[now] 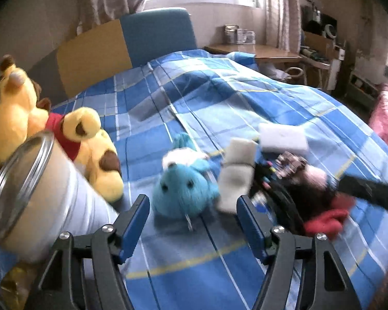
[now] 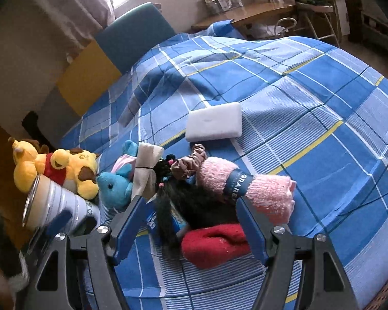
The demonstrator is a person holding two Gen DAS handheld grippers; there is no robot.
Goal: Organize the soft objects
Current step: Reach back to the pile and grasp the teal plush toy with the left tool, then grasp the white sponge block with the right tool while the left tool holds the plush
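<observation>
On the bed: a blue checked bedspread with yellow lines (image 2: 310,98) carries everything, so the soft things lie loose on cloth and not in any container yet.
Left gripper (image 1: 192,222): lower centre of the left wrist view, jaws wide and holding nothing; it points at the small turquoise plush animal (image 1: 183,186) just beyond its tips, which I judge the likely next pick.
Right gripper (image 2: 187,222): lower centre of the right wrist view, jaws wide and closed on nothing, reaching over the red knitted fabric piece (image 2: 214,242) and the black hair-like bundle with coloured beads (image 2: 173,201).
Pile: the rolled pink fluffy towel with a dark paper band (image 2: 248,183), a brown fabric scrunchie (image 2: 191,162) and a beige cloth tied with a band (image 2: 144,170) crowd together at mid-frame, touching or overlapping; sorting looks barely begun.
White rectangular sponge block (image 2: 214,124): lies alone above the pile, apart from it.
Yellow plush bear in a red shirt (image 2: 57,168): left side, leaning against the tin.
White metal-rimmed cylindrical tin (image 2: 54,201): lower left, tipped on its side with the mouth towards the camera, perhaps meant to receive small items; its inside is not visible.
</observation>
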